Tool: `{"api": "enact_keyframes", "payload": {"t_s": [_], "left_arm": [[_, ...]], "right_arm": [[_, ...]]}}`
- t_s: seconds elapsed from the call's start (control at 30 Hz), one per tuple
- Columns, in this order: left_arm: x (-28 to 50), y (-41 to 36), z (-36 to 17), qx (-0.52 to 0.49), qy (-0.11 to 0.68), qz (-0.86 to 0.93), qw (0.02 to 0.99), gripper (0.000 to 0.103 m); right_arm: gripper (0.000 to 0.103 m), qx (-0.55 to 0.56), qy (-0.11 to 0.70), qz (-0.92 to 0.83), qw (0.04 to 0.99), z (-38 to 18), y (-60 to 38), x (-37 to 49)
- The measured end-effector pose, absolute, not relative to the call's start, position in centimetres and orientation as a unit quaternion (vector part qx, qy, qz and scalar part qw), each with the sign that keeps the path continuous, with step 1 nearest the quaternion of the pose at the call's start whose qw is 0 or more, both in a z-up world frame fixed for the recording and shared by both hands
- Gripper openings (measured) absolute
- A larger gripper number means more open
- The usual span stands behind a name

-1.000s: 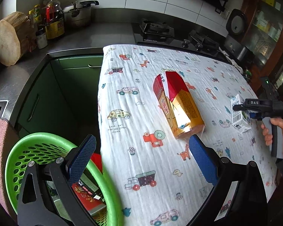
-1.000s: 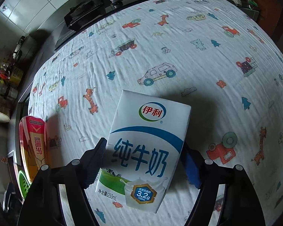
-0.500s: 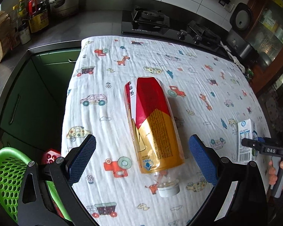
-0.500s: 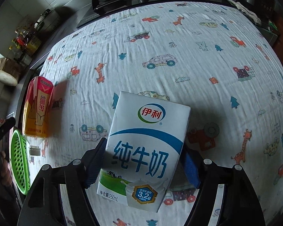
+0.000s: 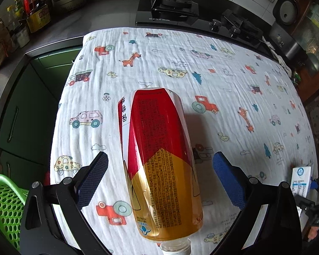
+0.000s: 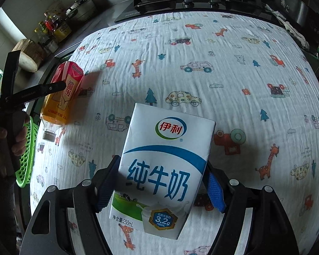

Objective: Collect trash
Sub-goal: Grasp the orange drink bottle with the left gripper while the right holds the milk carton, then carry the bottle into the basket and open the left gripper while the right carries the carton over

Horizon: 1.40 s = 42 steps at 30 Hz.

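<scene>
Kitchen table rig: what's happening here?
A person is clearing trash off a cartoon-print cloth with two handheld grippers. The right gripper is clamped on a milk carton. The left gripper is open, its fingers either side of a red-and-gold drink bottle lying on the cloth. A green basket sits beside the table.

Left gripper [image 5: 159, 178]: black angular frame, silver rivets at the pivots, dark-blue textured pads [image 5: 93, 176]. Right gripper [image 6: 159, 187]: same black frame and rivets, brighter blue pads [image 6: 215, 191].
</scene>
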<state>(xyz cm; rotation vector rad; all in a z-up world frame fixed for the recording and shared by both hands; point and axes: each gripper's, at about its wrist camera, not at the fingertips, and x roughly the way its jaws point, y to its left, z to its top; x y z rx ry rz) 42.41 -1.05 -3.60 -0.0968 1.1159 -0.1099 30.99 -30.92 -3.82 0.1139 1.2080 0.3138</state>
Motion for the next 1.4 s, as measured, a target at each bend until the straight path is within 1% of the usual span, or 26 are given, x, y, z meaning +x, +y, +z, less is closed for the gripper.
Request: {"api": "enact_keyframes", "payload": {"t_s": [0.17, 0.27, 0.3, 0.33, 0.53, 0.87, 1.1, 1.4], "left_arm": [[42.7, -1.1, -4.1, -0.051, 0.532, -0.049, 0.844, 0.095], [42.8, -1.3, -4.4, -0.048, 0.536, -0.051, 0.841, 0.082], [42.8, -1.2, -4.5, -0.052, 0.54, -0.052, 0.839, 0.074], [42.8, -1.1, -4.6, -0.053, 0.54, -0.049, 0.838, 0.069], [41.7, -0.4, -4.1, -0.063, 0.531, -0.053, 0.843, 0.067], [37.0, 1.9, -1.7, -0.064, 0.51, -0.069, 0.855, 0.066], [33.0, 6.2, 0.3, -0.075, 0.494, -0.057, 0.864, 0.066], [27.0, 15.0, 2.4, -0.094, 0.469, 0.001, 0.878, 0.066]], "right_arm": [[0.071, 0.044, 0.562, 0.159, 0.81, -3.6, -30.4, 30.4], [0.071, 0.038, 0.56, 0.163, 0.812, -3.6, -30.1, 30.2], [0.071, 0.04, 0.56, 0.165, 0.811, -3.6, -30.0, 30.1], [0.071, 0.039, 0.561, 0.166, 0.81, -3.6, -29.9, 30.0], [0.071, 0.036, 0.56, 0.175, 0.809, -3.3, -29.3, 29.5], [0.071, 0.024, 0.557, 0.209, 0.803, -2.4, -25.6, 27.9], [0.071, 0.004, 0.55, 0.251, 0.797, -1.2, -20.8, 26.7], [0.071, -0.023, 0.534, 0.31, 0.786, 0.8, -12.9, 25.2]]}}
